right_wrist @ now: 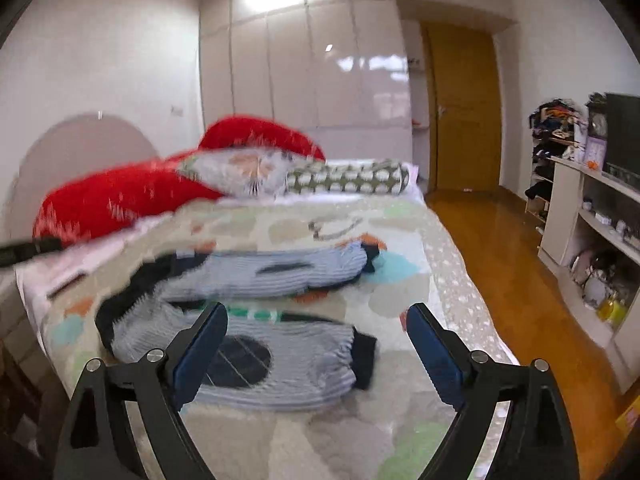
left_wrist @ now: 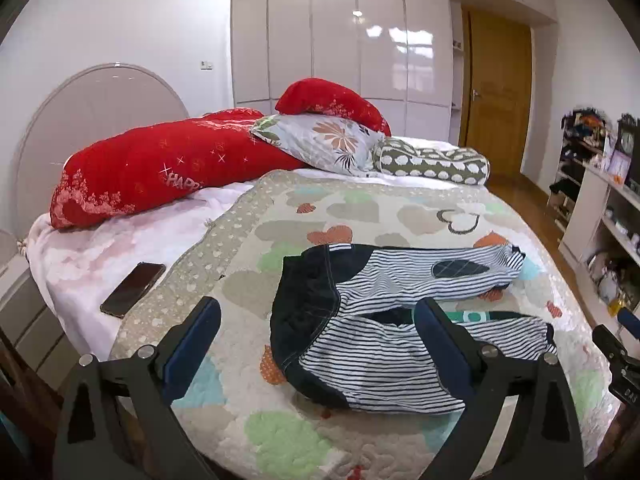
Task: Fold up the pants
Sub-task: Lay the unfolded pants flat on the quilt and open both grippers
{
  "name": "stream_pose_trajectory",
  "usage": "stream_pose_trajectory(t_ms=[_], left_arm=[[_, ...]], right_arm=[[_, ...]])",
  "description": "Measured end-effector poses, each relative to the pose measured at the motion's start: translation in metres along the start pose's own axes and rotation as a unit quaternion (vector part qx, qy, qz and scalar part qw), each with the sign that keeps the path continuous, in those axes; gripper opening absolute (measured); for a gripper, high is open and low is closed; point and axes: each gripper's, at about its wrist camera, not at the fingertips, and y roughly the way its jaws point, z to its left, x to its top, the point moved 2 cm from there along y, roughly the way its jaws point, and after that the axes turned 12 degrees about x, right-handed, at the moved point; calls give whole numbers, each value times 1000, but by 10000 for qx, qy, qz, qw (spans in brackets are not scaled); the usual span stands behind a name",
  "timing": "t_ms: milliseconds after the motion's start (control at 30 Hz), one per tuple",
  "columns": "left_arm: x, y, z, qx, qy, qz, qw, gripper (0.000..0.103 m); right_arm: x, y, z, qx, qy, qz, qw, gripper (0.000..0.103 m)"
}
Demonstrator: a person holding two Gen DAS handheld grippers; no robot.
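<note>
Black-and-white striped pants [left_wrist: 400,332] with a dark navy seat and dark oval knee patches lie spread on the heart-patterned quilt [left_wrist: 320,216], waist to the left and both legs running right. My left gripper [left_wrist: 318,308] hangs open above the waist end, with nothing between its blue-padded fingers. In the right wrist view, which is blurred, the pants [right_wrist: 288,344] lie below my right gripper [right_wrist: 317,310]. It stands open over the near leg and holds nothing. Part of the right gripper [left_wrist: 616,344] shows at the right edge of the left wrist view.
A dark phone [left_wrist: 132,290] lies on the white sheet left of the quilt. Red pillows [left_wrist: 160,164], a floral pillow [left_wrist: 320,144] and a spotted bolster [left_wrist: 436,164] are piled at the headboard end. Cluttered white shelves [right_wrist: 592,216] and wooden floor [right_wrist: 500,264] lie to the right.
</note>
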Motion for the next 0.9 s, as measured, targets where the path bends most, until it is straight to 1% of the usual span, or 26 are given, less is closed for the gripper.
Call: stream_pose_trajectory(t_ms=[100, 167, 233, 300, 433, 567, 700, 900], left_arm=[[-2, 0, 0, -23, 35, 86, 10000, 97], [-7, 0, -1, -12, 164, 152, 9998, 97], [-12, 5, -3, 49, 339, 206, 9992, 97], [-14, 11, -2, 105, 359, 274, 9989, 97], [-20, 32, -3, 6, 312, 551, 9980, 97], [-28, 53, -10, 44, 473, 728, 9962, 97], [-32, 74, -15, -47, 559, 927, 9941, 97], [-33, 100, -23, -176, 687, 1113, 9913, 97]], right_arm=[[1, 6, 3, 110, -76, 349, 9993, 90], [5, 9, 7, 166, -75, 413, 9990, 89], [6, 13, 13, 321, -42, 448, 9985, 89], [3, 19, 22, 436, -126, 537, 9975, 89], [-2, 37, 32, 437, -343, 739, 9957, 89], [-9, 56, 34, 476, -454, 967, 9931, 89], [-12, 78, 26, 380, -515, 1199, 9907, 89], [-7, 100, 11, 325, -429, 1400, 9887, 89]])
